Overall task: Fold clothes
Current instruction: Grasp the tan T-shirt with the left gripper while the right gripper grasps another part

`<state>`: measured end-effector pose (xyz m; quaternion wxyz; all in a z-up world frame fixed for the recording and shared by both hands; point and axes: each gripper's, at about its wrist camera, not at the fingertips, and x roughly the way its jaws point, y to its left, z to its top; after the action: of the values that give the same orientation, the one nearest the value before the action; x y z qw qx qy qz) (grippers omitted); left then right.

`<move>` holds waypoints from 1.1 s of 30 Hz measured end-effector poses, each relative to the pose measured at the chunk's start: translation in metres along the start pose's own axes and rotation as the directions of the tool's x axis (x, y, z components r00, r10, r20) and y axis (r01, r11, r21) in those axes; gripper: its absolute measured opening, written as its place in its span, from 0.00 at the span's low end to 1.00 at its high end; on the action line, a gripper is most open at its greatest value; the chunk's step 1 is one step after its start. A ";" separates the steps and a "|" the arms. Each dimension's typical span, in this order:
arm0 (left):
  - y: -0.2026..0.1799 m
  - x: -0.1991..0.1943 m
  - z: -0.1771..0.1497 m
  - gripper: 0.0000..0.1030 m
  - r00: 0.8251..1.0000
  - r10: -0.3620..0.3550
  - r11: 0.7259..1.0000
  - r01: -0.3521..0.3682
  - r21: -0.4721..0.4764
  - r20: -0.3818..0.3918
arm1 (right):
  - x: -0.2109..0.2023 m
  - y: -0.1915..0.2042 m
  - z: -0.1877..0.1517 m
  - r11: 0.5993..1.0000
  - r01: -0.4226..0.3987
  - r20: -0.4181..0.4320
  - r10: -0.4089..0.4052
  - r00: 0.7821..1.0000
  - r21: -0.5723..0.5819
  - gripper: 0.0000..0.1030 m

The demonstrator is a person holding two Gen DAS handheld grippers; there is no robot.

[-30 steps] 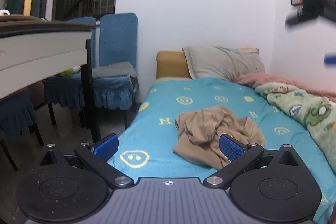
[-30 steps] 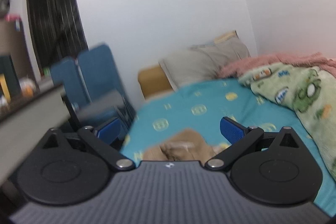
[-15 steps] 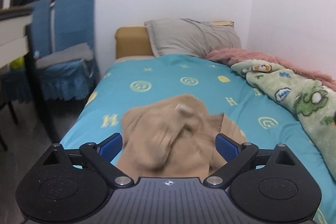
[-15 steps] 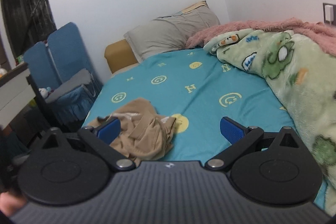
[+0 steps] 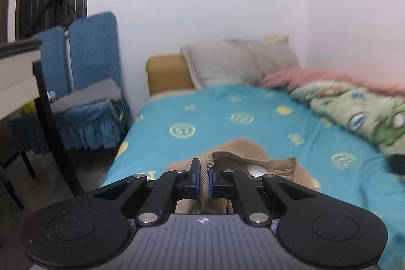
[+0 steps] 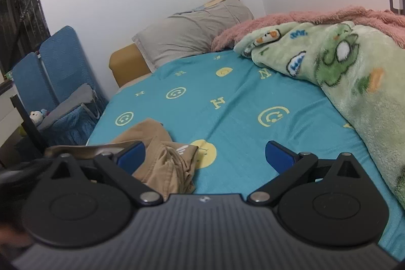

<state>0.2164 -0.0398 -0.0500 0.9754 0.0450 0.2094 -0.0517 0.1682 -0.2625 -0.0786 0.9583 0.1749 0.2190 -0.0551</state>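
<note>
the left gripper [image 5: 204, 180] sat low in the centre of its frame, its blue pads clamped together on a ribbed edge of the tan garment [image 5: 243, 161]; the rest of that garment lay crumpled just beyond the fingers, on the near end of the teal bedsheet [image 5: 253, 115]; the picture was somewhat blurred toward its right side; in the right wrist view the right gripper [image 6: 205, 156] held its fingers wide apart, gripping nothing; the tan garment [image 6: 162, 153] lay bunched in the lower left of that frame, partly behind the left-hand blue pad [image 6: 132, 156], on the teal bedsheet [image 6: 240, 103] printed with yellow smiley faces and letters; a grey pillow [image 6: 192, 32] leaned at the head of the bed in the upper centre; a green cartoon blanket [image 6: 341, 62] with a pink blanket [image 6: 303, 17] behind it filled the right side; blue-covered chairs [image 6: 55, 62] stood at the left edge.
</note>
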 end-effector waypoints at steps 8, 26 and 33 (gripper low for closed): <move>0.022 -0.142 -0.023 0.06 0.990 -0.113 0.993 0.116 -0.033 0.090 | -0.038 0.012 0.003 0.998 -0.048 0.046 0.051 0.998 -0.046 1.00; 0.060 -0.171 -0.079 0.07 0.994 -0.084 0.982 0.095 -0.164 0.071 | -0.031 0.115 -0.094 0.927 -0.260 -0.318 0.169 0.933 -0.269 1.00; 0.061 -0.149 -0.086 0.07 0.997 -0.079 0.980 0.077 -0.183 -0.003 | -0.034 0.073 -0.066 0.996 -0.009 -0.127 -0.002 0.992 -0.084 1.00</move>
<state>0.0539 0.0423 -0.0631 0.9716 -0.0524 0.2197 -0.0701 0.1248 -0.1700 -0.0964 0.9491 0.1378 0.2812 -0.0330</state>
